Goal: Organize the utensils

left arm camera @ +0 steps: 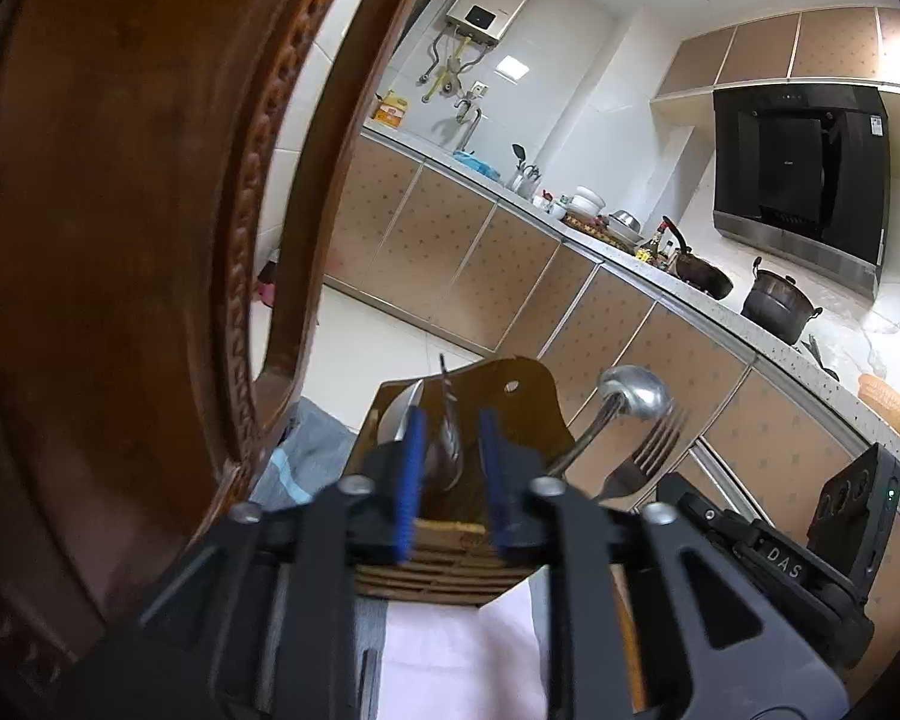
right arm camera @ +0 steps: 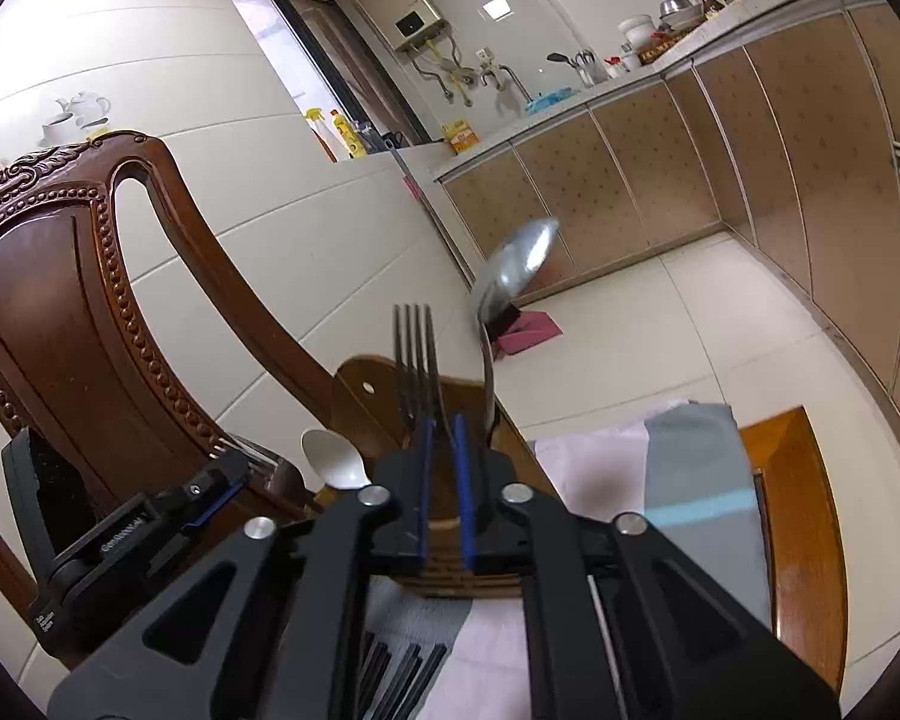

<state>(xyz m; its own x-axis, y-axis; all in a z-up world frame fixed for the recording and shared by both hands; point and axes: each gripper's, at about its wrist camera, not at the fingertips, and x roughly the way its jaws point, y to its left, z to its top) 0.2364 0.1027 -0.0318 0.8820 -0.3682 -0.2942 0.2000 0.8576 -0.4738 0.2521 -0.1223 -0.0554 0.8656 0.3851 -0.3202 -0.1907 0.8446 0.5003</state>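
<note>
Fork (right arm camera: 415,354) upright between our right gripper (right arm camera: 443,468) pads, pinched tight, tines up, directly over wooden holder (right arm camera: 366,390). Left gripper (left arm camera: 450,468) half open around spoon (left arm camera: 447,444) standing in holder, grip unclear. Long axis vertical; we judge straight drop next.

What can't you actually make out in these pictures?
- Left view: whether the left claw pinches the spoon; blurred.
- Right view: lower handle of the fork, hidden behind the right claw.
- Both views: base of the wooden holder, covered by the claws.
</note>
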